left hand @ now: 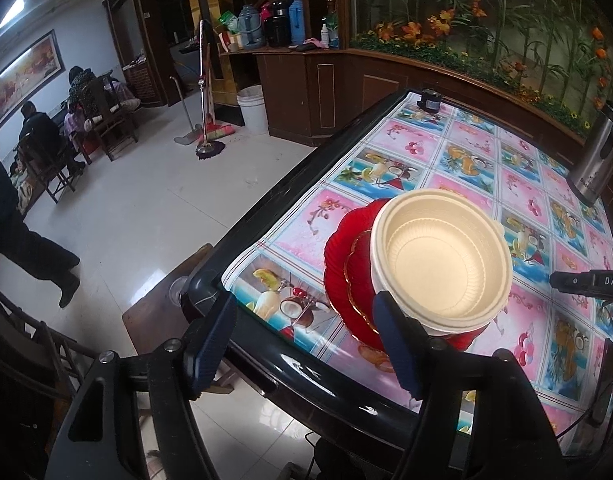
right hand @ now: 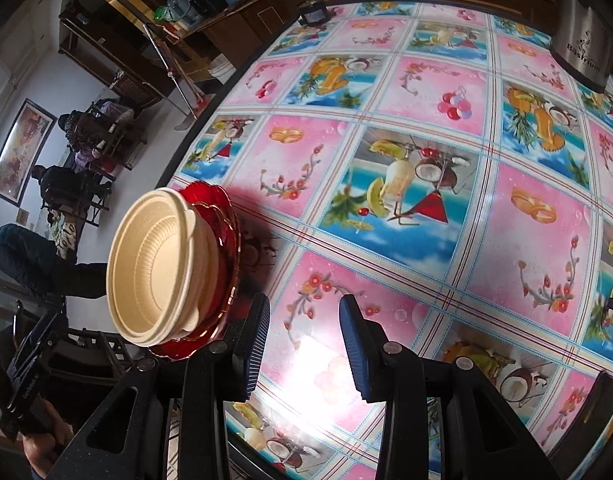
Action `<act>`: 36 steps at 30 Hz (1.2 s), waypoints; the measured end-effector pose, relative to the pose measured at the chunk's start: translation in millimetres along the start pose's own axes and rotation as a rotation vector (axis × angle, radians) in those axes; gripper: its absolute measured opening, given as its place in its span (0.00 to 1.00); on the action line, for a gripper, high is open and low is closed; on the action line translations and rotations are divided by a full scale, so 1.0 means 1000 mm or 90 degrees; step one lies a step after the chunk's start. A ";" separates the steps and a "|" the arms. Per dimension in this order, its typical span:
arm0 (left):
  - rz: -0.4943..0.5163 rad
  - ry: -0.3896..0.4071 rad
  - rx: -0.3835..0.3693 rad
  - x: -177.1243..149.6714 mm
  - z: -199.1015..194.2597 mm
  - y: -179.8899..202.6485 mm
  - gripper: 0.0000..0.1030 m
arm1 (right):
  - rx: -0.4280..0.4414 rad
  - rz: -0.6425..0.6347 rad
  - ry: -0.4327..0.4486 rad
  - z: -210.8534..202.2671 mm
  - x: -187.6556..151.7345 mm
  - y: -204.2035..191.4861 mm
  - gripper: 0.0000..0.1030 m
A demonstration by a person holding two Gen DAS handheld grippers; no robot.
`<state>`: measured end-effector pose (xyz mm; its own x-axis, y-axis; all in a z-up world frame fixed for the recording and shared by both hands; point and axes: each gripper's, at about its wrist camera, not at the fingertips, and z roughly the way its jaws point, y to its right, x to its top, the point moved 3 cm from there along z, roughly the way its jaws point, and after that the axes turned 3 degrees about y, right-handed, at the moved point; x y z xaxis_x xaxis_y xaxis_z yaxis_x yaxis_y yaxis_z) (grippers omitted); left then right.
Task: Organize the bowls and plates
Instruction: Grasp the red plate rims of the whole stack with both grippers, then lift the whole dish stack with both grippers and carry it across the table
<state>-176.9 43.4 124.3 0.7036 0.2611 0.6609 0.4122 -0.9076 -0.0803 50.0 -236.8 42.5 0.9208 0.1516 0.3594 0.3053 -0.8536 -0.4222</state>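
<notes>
Left gripper (left hand: 306,344), low centre of the left view: jaws apart, nothing clamped, one blue pad just beside the cream bowls (left hand: 442,256). Right gripper (right hand: 304,344), low centre of its own view: jaws part-way apart, empty, over bare tablecloth (right hand: 386,92). Bowls nested atop the red plates (left hand: 338,248), stacked mid-frame near the table's black edge (left hand: 290,364). Probably done stacking; best to draw back straight, avoid nudging the rim, leave the pile squared and clear of the edge.

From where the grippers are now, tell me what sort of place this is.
Probably a small family restaurant's dining room: a table under a fruit-print tablecloth, people seated at another table, and thermos flasks on a wooden counter.
</notes>
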 end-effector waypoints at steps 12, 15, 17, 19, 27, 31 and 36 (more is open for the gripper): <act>-0.035 -0.029 -0.010 -0.006 0.012 -0.014 0.68 | 0.004 -0.013 -0.023 0.013 -0.008 -0.005 0.38; -0.038 -0.036 -0.014 -0.009 0.016 -0.015 0.68 | 0.004 -0.015 -0.027 0.016 -0.009 -0.006 0.38; -0.041 -0.043 -0.015 -0.009 0.019 -0.016 0.68 | 0.002 -0.018 -0.030 0.018 -0.008 -0.007 0.38; -0.040 -0.048 -0.015 -0.010 0.024 -0.016 0.68 | 0.002 -0.022 -0.031 0.020 -0.008 -0.009 0.38; -0.070 -0.081 -0.047 -0.014 0.045 -0.028 0.68 | 0.003 -0.037 -0.029 0.029 -0.003 -0.017 0.38; -0.101 -0.109 -0.081 -0.016 0.063 -0.035 0.68 | 0.011 -0.047 -0.026 0.031 -0.001 -0.023 0.38; -0.100 -0.131 -0.125 -0.014 0.080 -0.026 0.55 | 0.026 -0.052 -0.026 0.035 0.003 -0.028 0.39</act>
<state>-151.5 89.3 57.7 0.7505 0.4463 0.4873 0.4201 -0.8915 0.1696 52.3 -195.0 26.5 0.9017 0.2402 0.3596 0.3878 -0.8172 -0.4264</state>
